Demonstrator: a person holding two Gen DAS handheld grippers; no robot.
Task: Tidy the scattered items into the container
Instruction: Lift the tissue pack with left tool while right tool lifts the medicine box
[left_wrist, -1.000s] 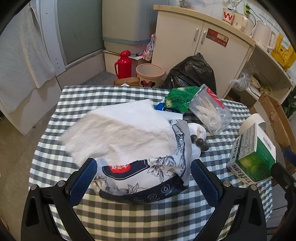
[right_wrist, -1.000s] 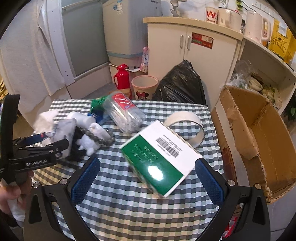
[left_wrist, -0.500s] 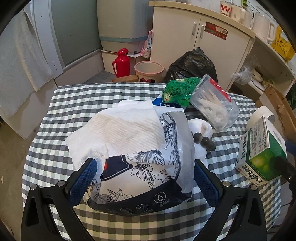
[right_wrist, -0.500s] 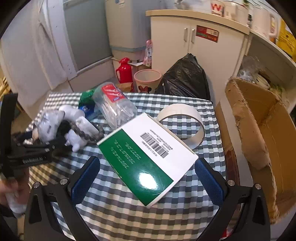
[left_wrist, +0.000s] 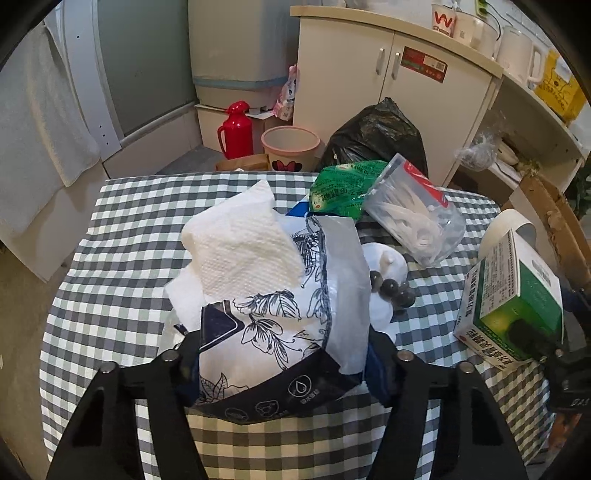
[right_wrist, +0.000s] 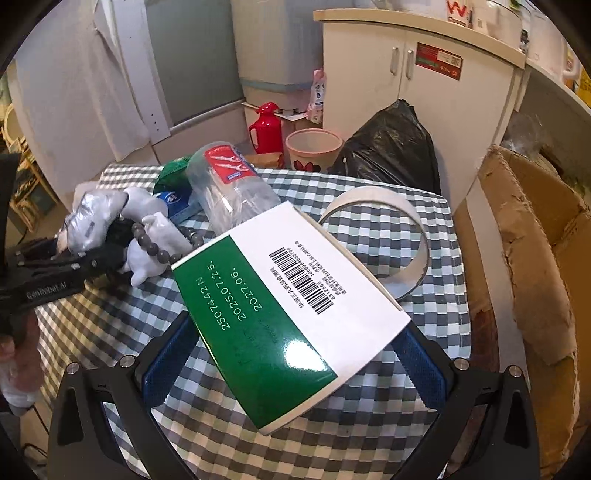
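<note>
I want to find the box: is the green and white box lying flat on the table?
No, the box is tilted up off the table, gripped between the right tongs.

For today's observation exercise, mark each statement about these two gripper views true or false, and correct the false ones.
1. The left gripper is closed on the floral blue-and-white tissue pack. True.
2. The green-and-white cardboard box lies inside the brown cardboard carton. False: the right gripper holds it above the checked tablecloth.
3. The red thermos jug stands on the table. False: it is on the floor.
4. The white tape ring lies on the tablecloth. True.
</note>
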